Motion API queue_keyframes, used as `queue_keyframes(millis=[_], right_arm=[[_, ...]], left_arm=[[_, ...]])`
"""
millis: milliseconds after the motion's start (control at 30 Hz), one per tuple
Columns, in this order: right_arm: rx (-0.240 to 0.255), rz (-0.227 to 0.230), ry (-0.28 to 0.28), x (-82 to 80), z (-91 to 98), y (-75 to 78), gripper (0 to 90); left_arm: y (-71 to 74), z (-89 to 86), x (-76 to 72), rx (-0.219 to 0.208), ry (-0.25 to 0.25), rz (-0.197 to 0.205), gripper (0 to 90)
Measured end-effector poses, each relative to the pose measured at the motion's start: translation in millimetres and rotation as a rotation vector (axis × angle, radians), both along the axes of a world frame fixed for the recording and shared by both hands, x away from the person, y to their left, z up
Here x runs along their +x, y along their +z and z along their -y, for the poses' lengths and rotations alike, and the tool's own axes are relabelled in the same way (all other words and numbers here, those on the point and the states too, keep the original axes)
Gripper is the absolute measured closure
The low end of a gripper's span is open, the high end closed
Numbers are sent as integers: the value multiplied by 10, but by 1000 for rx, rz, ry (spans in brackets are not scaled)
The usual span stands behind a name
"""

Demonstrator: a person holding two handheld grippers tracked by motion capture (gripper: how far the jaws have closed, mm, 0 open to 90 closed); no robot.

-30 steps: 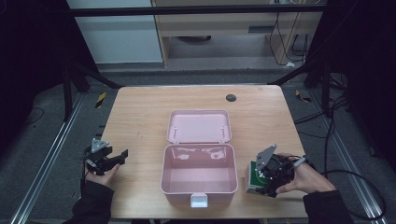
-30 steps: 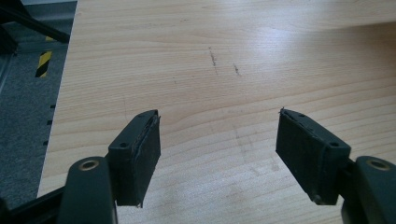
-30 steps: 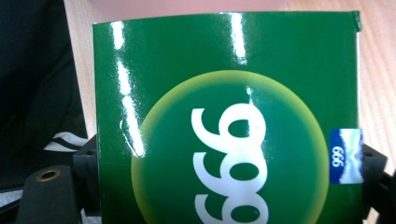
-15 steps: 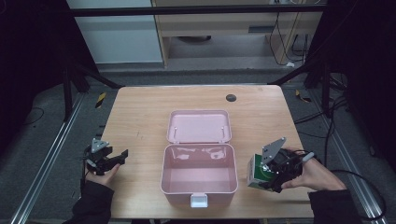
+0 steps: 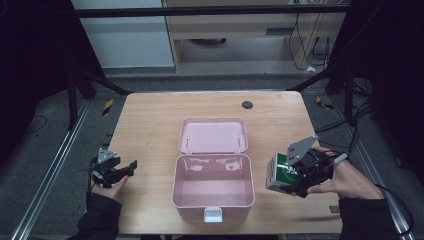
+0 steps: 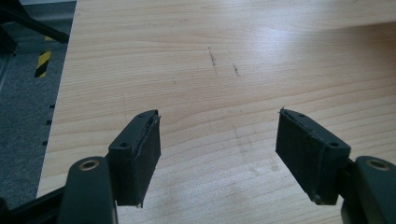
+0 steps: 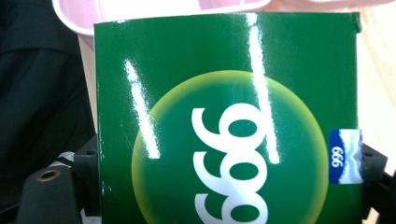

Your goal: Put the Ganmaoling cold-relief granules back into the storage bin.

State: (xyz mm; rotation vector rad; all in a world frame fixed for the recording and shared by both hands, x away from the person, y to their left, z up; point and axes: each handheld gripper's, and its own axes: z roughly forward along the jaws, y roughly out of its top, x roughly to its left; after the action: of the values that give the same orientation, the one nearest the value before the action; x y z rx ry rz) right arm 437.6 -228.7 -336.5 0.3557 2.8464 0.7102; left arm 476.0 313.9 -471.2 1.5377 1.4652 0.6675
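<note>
A pink plastic box [image 5: 214, 186] stands open in the middle of the table, its lid [image 5: 214, 135] laid back behind it. To its right my right gripper [image 5: 292, 177] is shut on a green carton [image 5: 281, 173] with white print, held above the table. In the right gripper view the green carton [image 7: 224, 121] sits between both jaws, with the pink box's rim [image 7: 84, 21] beyond. My left gripper [image 5: 131, 166] hovers near the table's left edge, open with nothing between its fingers [image 6: 140, 154].
A small dark round hole [image 5: 247, 104] marks the wooden table [image 5: 150, 125] at the far right. A metal frame and cables run around the table. The floor with a yellow-black strip [image 6: 43, 63] lies past the left edge.
My right gripper has lifted the green carton up from the table beside the box. The left gripper has stayed put.
</note>
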Motion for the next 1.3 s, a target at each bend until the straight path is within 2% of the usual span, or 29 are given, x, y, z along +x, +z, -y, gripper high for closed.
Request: queue_keyframes(millis=[233,500,667,1133,1300], right_arm=[[7,21,0,4,-55,212,161],[22,35,-9,24,-142,360,161],[33,51,7,18,-240,479,162],[14,56,52,68,-582,579,160],[24,59,76,76,-715,590,160]], left_arm=[[-1,1,0,3,-2,-1,300],[1,2,2,4,-3,-1,300],[0,-1,2,5,-4,-3,300],[-1,0,4,2,-5,-4,300],[2,2,4,-1,-5,-2,300]])
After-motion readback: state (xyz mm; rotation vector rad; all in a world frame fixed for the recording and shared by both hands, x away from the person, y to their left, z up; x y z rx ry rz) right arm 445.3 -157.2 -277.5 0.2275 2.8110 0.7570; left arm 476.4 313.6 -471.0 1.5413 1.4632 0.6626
